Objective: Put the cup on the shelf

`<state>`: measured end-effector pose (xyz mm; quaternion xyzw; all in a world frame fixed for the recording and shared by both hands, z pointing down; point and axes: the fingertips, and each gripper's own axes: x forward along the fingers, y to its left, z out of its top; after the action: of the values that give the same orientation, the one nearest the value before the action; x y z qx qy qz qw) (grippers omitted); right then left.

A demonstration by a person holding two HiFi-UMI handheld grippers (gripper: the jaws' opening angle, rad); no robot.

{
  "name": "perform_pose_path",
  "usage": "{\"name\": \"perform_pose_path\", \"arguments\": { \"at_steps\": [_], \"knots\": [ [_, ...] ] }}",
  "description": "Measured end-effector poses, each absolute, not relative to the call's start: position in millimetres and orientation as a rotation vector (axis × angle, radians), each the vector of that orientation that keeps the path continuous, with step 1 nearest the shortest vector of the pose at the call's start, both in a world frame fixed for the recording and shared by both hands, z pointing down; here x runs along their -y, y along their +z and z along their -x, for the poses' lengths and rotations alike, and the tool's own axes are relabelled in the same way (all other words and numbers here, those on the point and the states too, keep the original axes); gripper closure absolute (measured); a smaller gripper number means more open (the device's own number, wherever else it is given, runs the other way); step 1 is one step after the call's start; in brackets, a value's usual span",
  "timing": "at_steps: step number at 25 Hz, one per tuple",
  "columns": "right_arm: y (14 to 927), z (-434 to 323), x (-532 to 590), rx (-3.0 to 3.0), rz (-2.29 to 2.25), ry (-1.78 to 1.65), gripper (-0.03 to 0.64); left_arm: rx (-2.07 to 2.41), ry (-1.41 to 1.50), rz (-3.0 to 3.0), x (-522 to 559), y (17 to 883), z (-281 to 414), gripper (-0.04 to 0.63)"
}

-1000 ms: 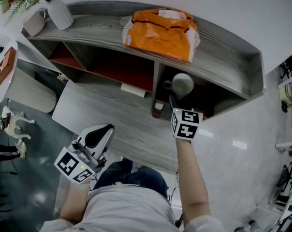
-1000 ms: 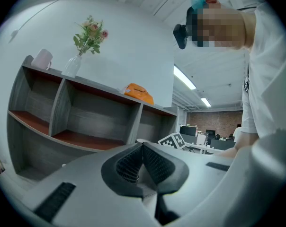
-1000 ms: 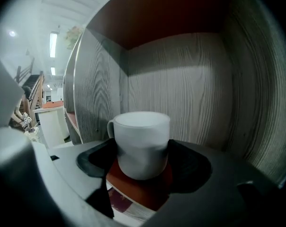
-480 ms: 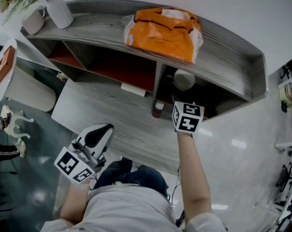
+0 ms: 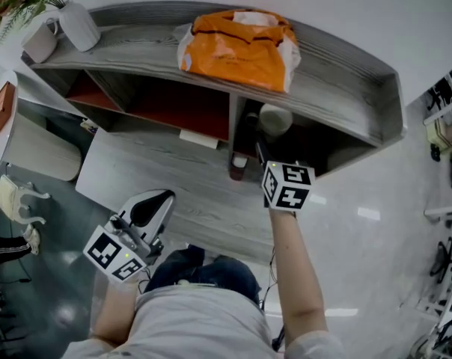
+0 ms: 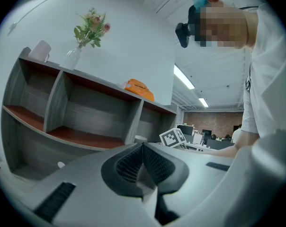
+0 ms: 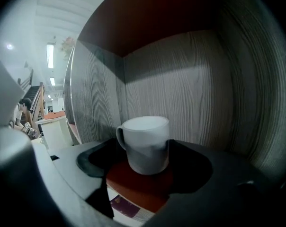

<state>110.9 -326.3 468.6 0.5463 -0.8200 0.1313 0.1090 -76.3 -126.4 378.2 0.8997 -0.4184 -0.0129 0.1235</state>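
A white cup [image 7: 145,143] with its handle to the left stands between the jaws of my right gripper [image 7: 143,170], which is shut on it. The cup is inside the right lower compartment of the grey wooden shelf [image 5: 338,88], low over that compartment's red floor. From the head view the cup [image 5: 275,118] shows just under the shelf's top board, beyond my right gripper [image 5: 267,146]. My left gripper [image 5: 147,212] is held low near the person's body, shut and empty, its jaws [image 6: 142,150] meeting.
An orange bag [image 5: 237,51] lies on the shelf's top board. A white vase [image 5: 78,25] with flowers and a white mug [image 5: 40,42] stand at its left end. A small dark bottle [image 5: 239,167] stands at the divider's foot. A grey table [image 5: 173,189] lies before the shelf.
My right gripper has carried the cup deeper into the right lower compartment. The left gripper has stayed in place.
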Motion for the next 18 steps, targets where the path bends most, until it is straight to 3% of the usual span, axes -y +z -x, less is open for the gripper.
{"name": "perform_pose_path", "arguments": {
  "at_steps": [8,14,18],
  "knots": [
    [450.5,-118.6,278.6,2.464,-1.601,0.436,0.273,1.051,-0.034,-2.699,140.5,374.4,47.0,0.578],
    [426.5,-138.9,241.1,2.477,-1.666,0.399,0.456,0.864,-0.035,-2.766,152.2,372.2,11.4,0.578],
    [408.0,-148.1,215.1,2.5,-1.698,0.356,0.506,0.75,-0.039,-2.797,156.4,371.1,-13.7,0.578]
  ]
}}
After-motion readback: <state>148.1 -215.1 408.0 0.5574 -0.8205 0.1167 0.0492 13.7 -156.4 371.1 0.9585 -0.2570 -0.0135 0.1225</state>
